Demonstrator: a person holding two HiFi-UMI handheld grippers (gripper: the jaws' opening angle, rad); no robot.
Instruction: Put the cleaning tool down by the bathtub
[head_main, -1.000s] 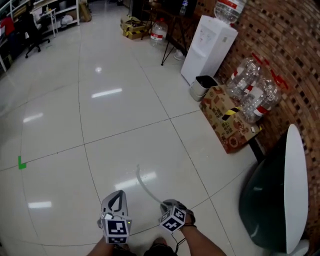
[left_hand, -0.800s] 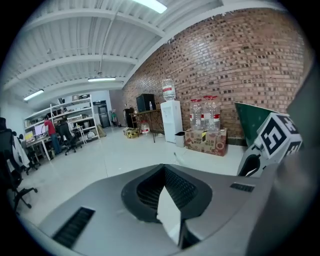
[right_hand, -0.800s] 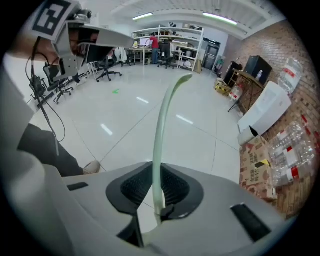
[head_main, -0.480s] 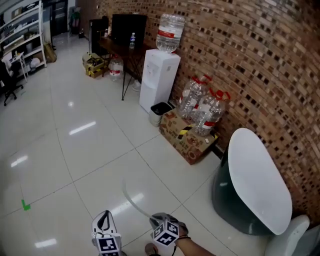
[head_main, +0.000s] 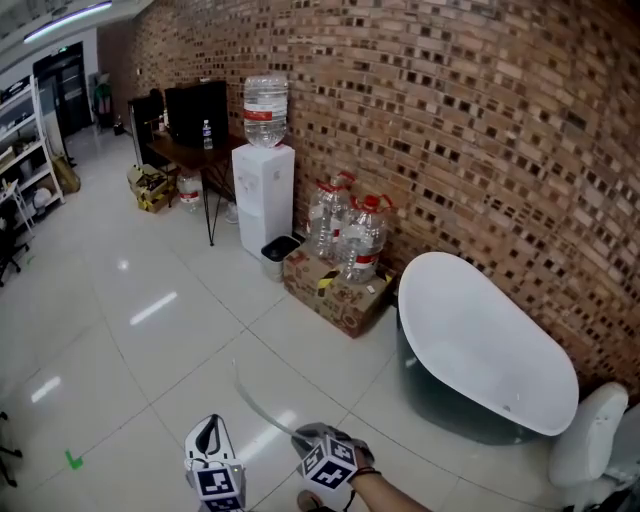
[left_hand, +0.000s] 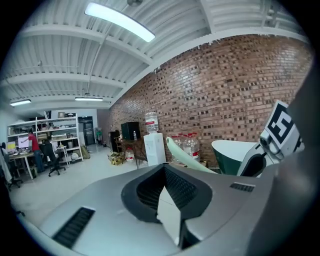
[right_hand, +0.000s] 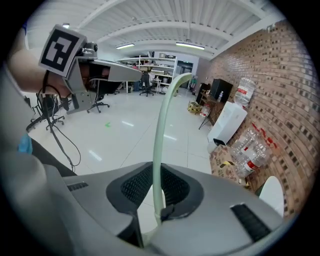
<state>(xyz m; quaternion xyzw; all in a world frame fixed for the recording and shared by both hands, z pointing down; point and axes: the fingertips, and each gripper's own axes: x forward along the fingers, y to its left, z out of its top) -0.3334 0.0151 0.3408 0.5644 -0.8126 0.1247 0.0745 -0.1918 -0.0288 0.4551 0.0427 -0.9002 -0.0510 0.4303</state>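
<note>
At the person's front, well apart from the bathtub (head_main: 480, 345) that stands against the brick wall (head_main: 450, 120), the right gripper (head_main: 305, 437) is clamped narrowly on the thin stem of the pale green cleaning tool (head_main: 255, 405). The tool curves up and away over the white tiled floor (head_main: 150, 330). Just beside it, the left gripper (head_main: 208, 424) carries nothing, its jaws drawn together at the tips.

light: bright, ceiling tubes (left_hand: 120, 22) | glare: streaks on floor (head_main: 155, 306) left of bathtub (head_main: 480, 340) | edges: fisheye, dark vignette
</note>
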